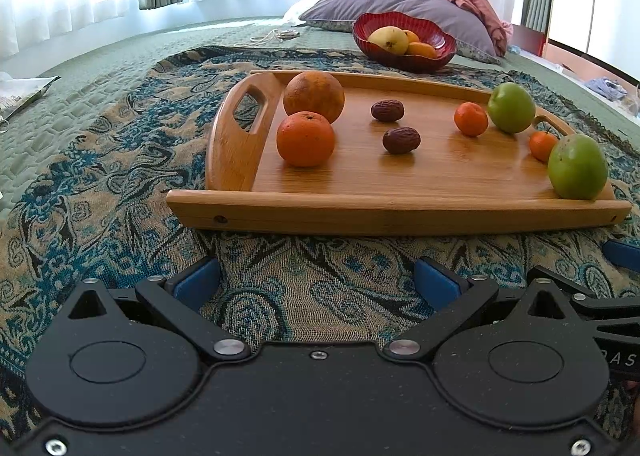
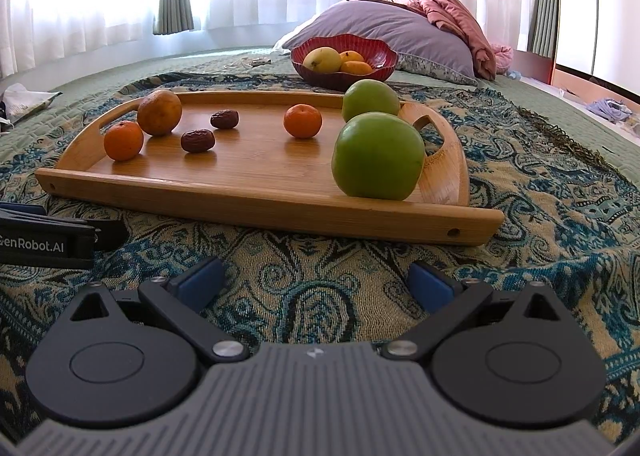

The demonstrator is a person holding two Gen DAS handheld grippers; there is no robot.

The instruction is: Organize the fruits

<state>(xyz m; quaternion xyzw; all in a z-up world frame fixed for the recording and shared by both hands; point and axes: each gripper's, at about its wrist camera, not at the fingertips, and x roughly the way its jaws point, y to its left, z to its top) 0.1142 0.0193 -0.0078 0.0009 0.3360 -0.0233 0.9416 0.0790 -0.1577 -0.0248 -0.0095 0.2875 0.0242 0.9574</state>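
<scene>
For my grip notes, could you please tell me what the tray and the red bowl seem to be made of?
The tray looks like bamboo or light wood: fine straight grain, glued strips, a soft sheen reflecting the fruit. The red bowl looks like glossy glass or glazed ceramic, ribbed with a wavy rim; which one is unclear.

My left gripper point(image 1: 316, 284) hangs over the patterned blanket point(image 1: 100, 192), jaws spread, nothing between them. Ahead sits the wooden tray point(image 1: 400, 212). I see two oranges point(image 1: 306, 139) touching at its left, two dates point(image 1: 401, 140) mid-tray, two mandarins point(image 1: 471, 119) and two green apples point(image 1: 578, 166) on the right. Behind it, a red bowl point(image 1: 404, 56) holds fruit.
</scene>
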